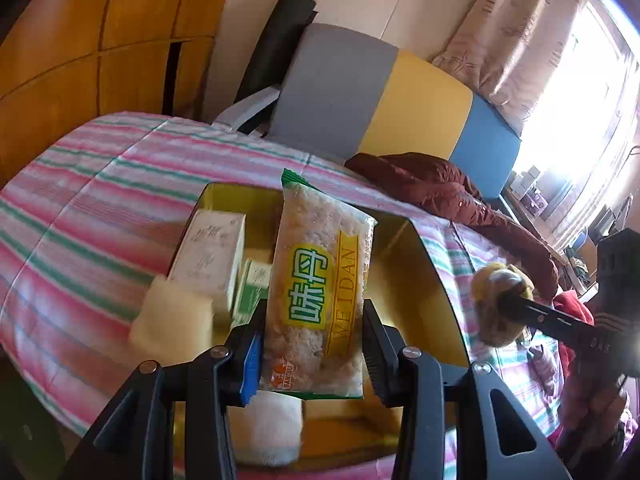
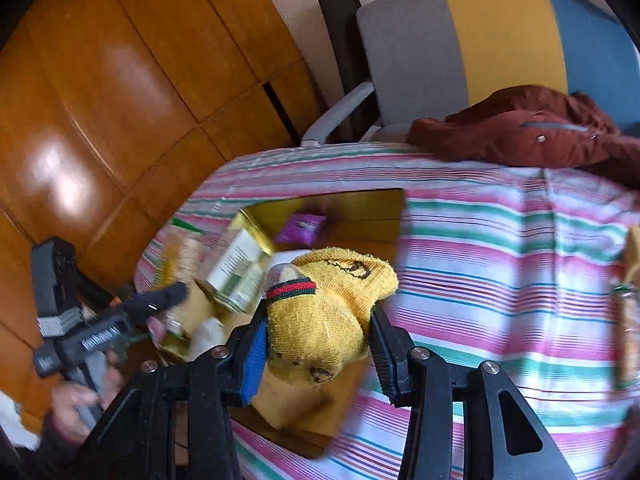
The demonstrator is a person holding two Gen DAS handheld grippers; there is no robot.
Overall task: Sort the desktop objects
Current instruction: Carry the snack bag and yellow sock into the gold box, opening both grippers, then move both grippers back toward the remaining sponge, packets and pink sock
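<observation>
Both hands are mid-delivery, carrying items to the gold-lined box [image 1: 404, 248] that lies open on the striped surface [image 1: 100, 184]. The left gripper [image 1: 314, 340] has its fingers [image 1: 252, 356] clamped on the lower part of a Weidan snack packet [image 1: 320, 280], which hangs upright directly over the box, above a white carton [image 1: 212, 256] and sponge blocks already inside. The next move looks like a lowering and release there. The right gripper [image 2: 320, 332] pinches a balled yellow sock [image 2: 332, 308] between its fingers, partly spread by the sock's bulk, over the box's near right edge [image 2: 356, 380]; it seems to need a free spot.
</observation>
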